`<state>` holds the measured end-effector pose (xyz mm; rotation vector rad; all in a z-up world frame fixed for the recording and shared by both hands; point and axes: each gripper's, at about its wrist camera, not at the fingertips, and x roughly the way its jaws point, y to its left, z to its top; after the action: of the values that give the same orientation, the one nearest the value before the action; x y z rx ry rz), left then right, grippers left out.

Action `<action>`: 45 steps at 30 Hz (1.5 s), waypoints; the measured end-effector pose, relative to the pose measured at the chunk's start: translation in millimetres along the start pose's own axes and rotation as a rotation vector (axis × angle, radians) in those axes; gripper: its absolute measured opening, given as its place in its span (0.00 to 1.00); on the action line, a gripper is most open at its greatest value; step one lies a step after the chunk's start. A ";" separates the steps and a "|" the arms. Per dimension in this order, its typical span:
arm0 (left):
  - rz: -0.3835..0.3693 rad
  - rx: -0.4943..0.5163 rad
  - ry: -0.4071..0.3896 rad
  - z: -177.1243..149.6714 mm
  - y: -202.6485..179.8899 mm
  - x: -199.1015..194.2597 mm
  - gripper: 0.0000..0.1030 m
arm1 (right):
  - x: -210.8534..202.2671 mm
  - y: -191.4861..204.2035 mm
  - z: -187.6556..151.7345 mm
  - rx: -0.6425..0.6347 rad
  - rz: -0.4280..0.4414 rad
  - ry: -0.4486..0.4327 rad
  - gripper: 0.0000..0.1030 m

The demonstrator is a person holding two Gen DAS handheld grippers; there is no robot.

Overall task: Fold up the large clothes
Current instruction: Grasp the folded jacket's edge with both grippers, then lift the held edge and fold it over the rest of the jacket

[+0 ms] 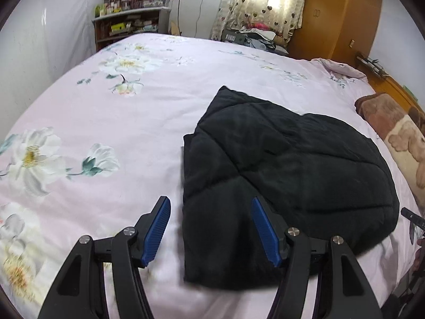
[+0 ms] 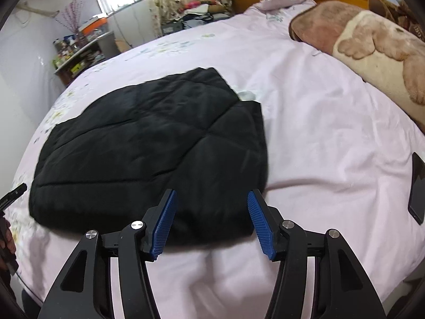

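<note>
Black quilted jacket lies folded into a compact, roughly square bundle on the bed. Stitched seams cross its top in diagonal lines. In the right wrist view the same jacket sits left of centre, its right edge straight, its near edge rounded and slightly blurred.

Left tool: jaws spread wide, nothing pinched. Blue ribbed pads flank the jacket's near left corner; whether either pad touches the fabric cannot be told from this angle.

Right tool: jaws released and apart, grasping nothing. The jacket's near right corner shows between the pads, seen from above; contact cannot be told.

At the right edge of the left wrist view, part of the other tool and a bit of a hand. At the left edge of the right wrist view, likewise a dark tool tip and a hand.

Bed cover is pale pink with large white flowers. A brown and cream plush blanket lies along the bed's right side, well apart from the jacket. A dark phone rests on the cover near the right edge. Beyond the bed: a cluttered shelf, a heart-patterned curtain at a window, an orange-brown wardrobe.
</note>
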<state>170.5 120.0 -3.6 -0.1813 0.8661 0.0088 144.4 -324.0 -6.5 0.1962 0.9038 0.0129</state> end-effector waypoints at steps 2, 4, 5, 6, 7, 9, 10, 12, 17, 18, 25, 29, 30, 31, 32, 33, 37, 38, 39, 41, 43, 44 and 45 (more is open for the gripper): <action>-0.006 -0.011 0.018 4.1 5.4 15.1 0.64 | 11.9 -10.2 6.8 0.012 -0.014 0.011 0.55; -0.025 -0.032 0.040 6.8 11.2 28.9 0.64 | 24.3 -20.7 11.4 0.029 -0.015 0.028 0.55; -0.037 -0.042 0.050 7.0 13.5 35.6 0.65 | 29.7 -24.6 13.2 0.038 -0.008 0.040 0.59; -0.048 -0.049 0.056 7.1 15.2 41.2 0.67 | 34.3 -27.7 14.9 0.046 -0.001 0.048 0.62; -0.057 -0.054 0.059 6.7 16.3 46.5 0.69 | 39.8 -31.4 16.8 0.051 0.013 0.054 0.63; -0.074 -0.059 0.068 6.3 18.5 56.2 0.74 | 48.0 -35.7 19.4 0.056 0.039 0.064 0.64; -0.082 -0.065 0.071 5.9 19.9 60.7 0.76 | 52.3 -38.1 20.5 0.063 0.057 0.071 0.64; -0.105 -0.080 0.077 5.6 22.8 69.0 0.80 | 60.1 -41.6 22.3 0.077 0.092 0.084 0.64; -0.157 -0.085 0.083 6.9 25.7 82.9 0.81 | 79.0 -52.6 30.1 0.129 0.185 0.098 0.65; -0.170 -0.089 0.086 7.7 27.0 85.0 0.82 | 81.8 -52.9 31.0 0.134 0.196 0.099 0.66; -0.292 -0.177 0.106 2.4 42.6 95.6 0.82 | 96.3 -55.3 33.2 0.174 0.282 0.123 0.67; -0.348 -0.177 0.115 -10.0 44.0 89.1 0.78 | 85.3 -56.4 28.0 0.148 0.319 0.118 0.59; -0.352 -0.174 0.113 -10.0 44.9 89.7 0.78 | 82.9 -58.2 27.3 0.141 0.333 0.115 0.59; -0.359 -0.177 0.116 -8.9 46.3 91.2 0.78 | 82.8 -60.5 28.0 0.139 0.347 0.111 0.59; -0.362 -0.178 0.116 -5.8 47.2 93.3 0.78 | 84.6 -61.4 30.4 0.134 0.350 0.110 0.59; -0.360 -0.176 0.114 -2.9 47.7 95.3 0.78 | 86.6 -61.8 33.4 0.126 0.347 0.103 0.59; -0.346 -0.161 0.114 5.3 44.5 99.3 0.79 | 96.9 -64.2 42.5 0.105 0.319 0.071 0.71; -0.346 -0.158 0.115 6.4 43.7 99.4 0.79 | 99.5 -66.1 42.3 0.109 0.323 0.073 0.75; -0.347 -0.155 0.115 6.2 43.9 99.2 0.80 | 102.9 -68.1 41.4 0.120 0.333 0.081 0.77; -0.350 -0.154 0.114 7.0 44.4 99.5 0.80 | 108.4 -74.8 37.9 0.155 0.357 0.093 0.81; -0.350 -0.158 0.110 6.2 45.7 99.4 0.80 | 110.7 -78.5 32.1 0.209 0.377 0.108 0.81; -0.348 -0.160 0.109 5.1 46.0 98.5 0.80 | 110.9 -77.9 30.4 0.221 0.387 0.122 0.79; -0.349 -0.162 0.108 5.1 45.0 98.9 0.80 | 109.4 -75.7 27.3 0.220 0.407 0.130 0.76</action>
<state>234.8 158.6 -82.4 -0.4861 0.9320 -0.2591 228.2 -392.6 -88.6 0.5879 0.9815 0.3077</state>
